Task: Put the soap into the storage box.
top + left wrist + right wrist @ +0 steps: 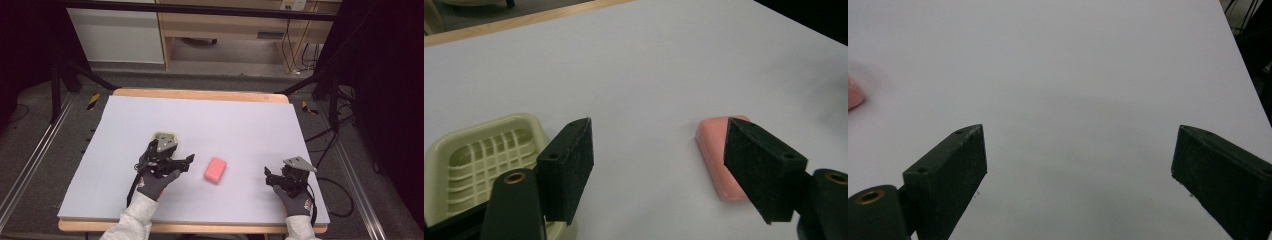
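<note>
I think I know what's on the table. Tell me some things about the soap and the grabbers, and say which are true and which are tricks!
1. The pink soap lies on the white table. True.
2. The soap sits inside the soap dish. False: the dish is empty and the soap lies apart from it.
3. The left gripper squeezes the soap. False: its jaws are open with nothing between them.
4. The right gripper has open jaws with bare table between them. True.
5. The soap dish is pale green with a grid bottom. True.

The soap bar (215, 170) lies on the table (240, 125), right of the soap dish (165, 136).
</note>
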A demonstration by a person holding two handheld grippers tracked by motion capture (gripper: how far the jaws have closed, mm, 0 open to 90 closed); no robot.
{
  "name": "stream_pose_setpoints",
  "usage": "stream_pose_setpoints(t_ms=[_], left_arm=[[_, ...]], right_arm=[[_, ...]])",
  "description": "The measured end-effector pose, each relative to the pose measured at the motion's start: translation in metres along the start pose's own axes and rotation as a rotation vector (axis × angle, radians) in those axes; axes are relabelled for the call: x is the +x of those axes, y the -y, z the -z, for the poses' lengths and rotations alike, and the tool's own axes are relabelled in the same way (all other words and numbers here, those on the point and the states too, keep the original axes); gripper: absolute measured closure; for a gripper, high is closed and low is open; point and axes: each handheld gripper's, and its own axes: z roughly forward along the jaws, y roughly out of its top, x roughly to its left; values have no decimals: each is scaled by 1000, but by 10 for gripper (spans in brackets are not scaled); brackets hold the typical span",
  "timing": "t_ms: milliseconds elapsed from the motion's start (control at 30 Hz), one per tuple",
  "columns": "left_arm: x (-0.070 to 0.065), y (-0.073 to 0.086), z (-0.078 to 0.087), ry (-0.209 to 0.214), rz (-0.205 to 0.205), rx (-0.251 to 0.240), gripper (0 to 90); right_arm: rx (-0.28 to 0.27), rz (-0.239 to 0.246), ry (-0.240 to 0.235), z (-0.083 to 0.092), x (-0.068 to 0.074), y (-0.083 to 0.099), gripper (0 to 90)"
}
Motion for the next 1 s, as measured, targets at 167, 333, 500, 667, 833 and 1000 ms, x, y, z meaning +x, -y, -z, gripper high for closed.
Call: stream_pose_setpoints(t_ms=[167, 333, 500, 667, 833, 1000], left_arm=[[-6, -2, -7, 13, 3, -1, 276], [-13, -1, -18, 16, -1, 7, 274], [-19, 0, -25, 26, 6, 11, 274], [-27, 1, -33, 43, 3, 19, 273], [-33, 2, -41, 54, -2, 31, 273], [-36, 2, -46, 60, 5, 36, 273]], right_arm=[[4, 4, 1, 0, 0, 0, 80], [10, 12, 2, -1, 1, 0, 82], [8, 10, 2, -1, 1, 0, 82], [14, 20, 1, -1, 2, 1, 82], [15, 17, 2, -1, 2, 1, 82], [21, 12, 0, -2, 2, 1, 83]])
